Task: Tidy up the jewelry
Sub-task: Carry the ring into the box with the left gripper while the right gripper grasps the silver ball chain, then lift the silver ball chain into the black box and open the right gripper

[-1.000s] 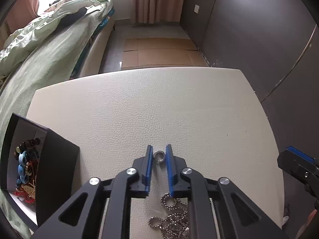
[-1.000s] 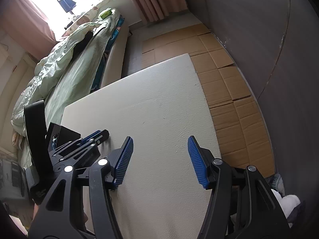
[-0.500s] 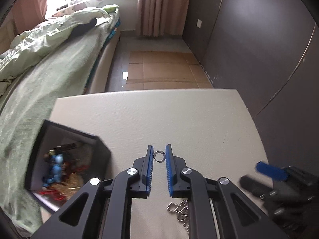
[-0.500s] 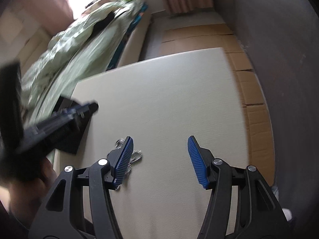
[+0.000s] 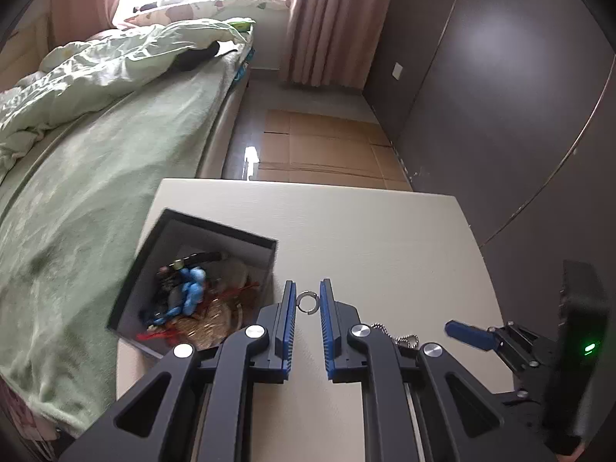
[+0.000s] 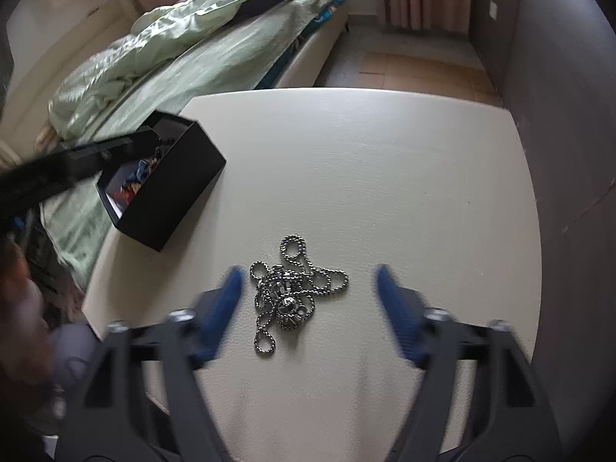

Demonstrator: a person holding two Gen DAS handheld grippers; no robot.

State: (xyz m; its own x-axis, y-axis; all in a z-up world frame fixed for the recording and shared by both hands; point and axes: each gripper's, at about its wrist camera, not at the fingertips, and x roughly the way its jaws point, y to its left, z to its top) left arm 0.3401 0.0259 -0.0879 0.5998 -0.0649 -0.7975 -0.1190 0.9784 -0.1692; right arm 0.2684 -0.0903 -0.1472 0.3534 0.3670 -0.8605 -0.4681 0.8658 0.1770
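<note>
The small silver ring [image 5: 307, 302] is pinched between the blue pads of the left hand-held gripper [image 5: 308, 304], jaws nearly closed on it, just as they were a second ago. What's different is where it hangs: back then it sat low over the bare surface [image 5: 385, 238] with the chain right under the fingers; now it's up in the air, just beside the near corner of the open black box [image 5: 200, 231], which has slid from the far left edge of the view into the middle. Inside the box you can see blue beads [image 5: 191, 288], red cord and something gold-coloured, all heaped together.

Over to the ball-chain necklace [image 6: 294, 290]: it lies in a tangled pile on the surface, well apart from the box. The right hand-held gripper [image 6: 308, 296] is over it now, one blue finger on each side of the pile, neither touching. Those jaws have just been opening wider, fingers blurred, nothing gripped. A second ago this view showed only bare surface between the fingers; half a second ago the chain just peeked out by the left finger.

From the left wrist view, a short piece of the chain [image 5: 400, 337] shows behind the fingers. Green bedding [image 5: 96, 146] lies along the left.
</note>
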